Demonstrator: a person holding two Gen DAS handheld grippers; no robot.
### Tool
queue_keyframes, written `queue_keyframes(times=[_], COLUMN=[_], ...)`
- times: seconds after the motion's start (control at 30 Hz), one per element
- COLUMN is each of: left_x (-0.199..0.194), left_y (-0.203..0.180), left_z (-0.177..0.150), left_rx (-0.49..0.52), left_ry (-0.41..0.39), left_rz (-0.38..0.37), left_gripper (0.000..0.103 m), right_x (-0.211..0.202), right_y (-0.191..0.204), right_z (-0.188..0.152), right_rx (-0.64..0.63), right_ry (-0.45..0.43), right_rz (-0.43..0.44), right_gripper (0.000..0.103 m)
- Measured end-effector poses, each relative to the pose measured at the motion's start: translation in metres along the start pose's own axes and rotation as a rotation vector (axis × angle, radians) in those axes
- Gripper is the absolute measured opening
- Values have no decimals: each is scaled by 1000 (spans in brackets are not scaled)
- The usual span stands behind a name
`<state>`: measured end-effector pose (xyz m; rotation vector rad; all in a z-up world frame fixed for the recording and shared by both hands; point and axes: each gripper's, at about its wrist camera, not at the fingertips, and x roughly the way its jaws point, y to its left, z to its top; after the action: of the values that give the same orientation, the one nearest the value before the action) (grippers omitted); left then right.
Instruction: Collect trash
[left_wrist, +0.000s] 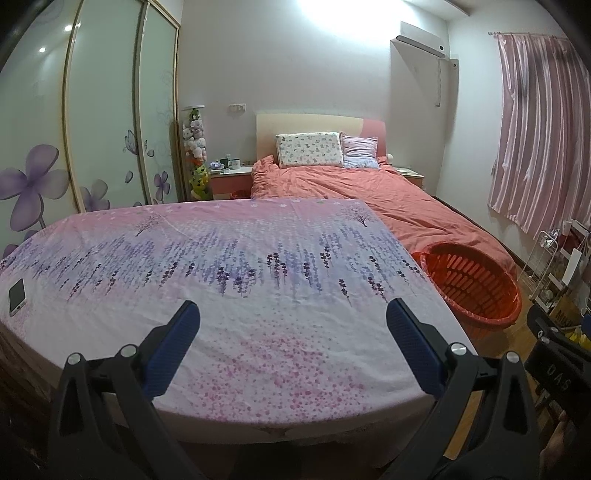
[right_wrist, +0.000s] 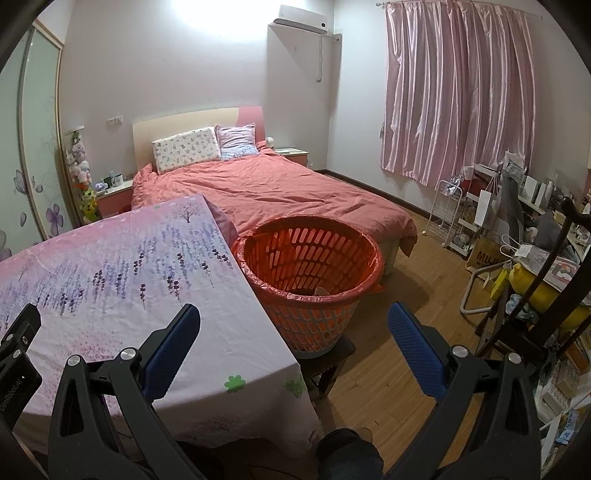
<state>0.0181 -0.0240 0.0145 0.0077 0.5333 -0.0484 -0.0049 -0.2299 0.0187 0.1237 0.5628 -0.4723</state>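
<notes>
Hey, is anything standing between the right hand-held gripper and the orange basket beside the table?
Nothing visible does. The right hand-held gripper is open and points toward the orange basket, which sits on a dark stool against the table's edge. Only open air lies between them.

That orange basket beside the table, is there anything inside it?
The orange basket holds a red bag liner and one pale scrap near its front wall. Its bottom is hidden behind the rim, so more could lie there.

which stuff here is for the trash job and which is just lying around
For the job: orange basket with its liner, left gripper, right gripper, both open and empty.

Just there: phone on the floral cloth, pillows, mug, curtain.
</notes>
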Motion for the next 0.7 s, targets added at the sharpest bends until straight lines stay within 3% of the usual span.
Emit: queue_keyframes(times=[0.7], left_x=[0], left_y=[0], left_z=[0], left_rx=[-1], left_ry=[3], left_rz=[-3], left_gripper=[99], right_x=[-3], right_y=[0], right_z=[5], right_rx=[-1], right_ry=[-5], right_rz=[-7], right_gripper=[101])
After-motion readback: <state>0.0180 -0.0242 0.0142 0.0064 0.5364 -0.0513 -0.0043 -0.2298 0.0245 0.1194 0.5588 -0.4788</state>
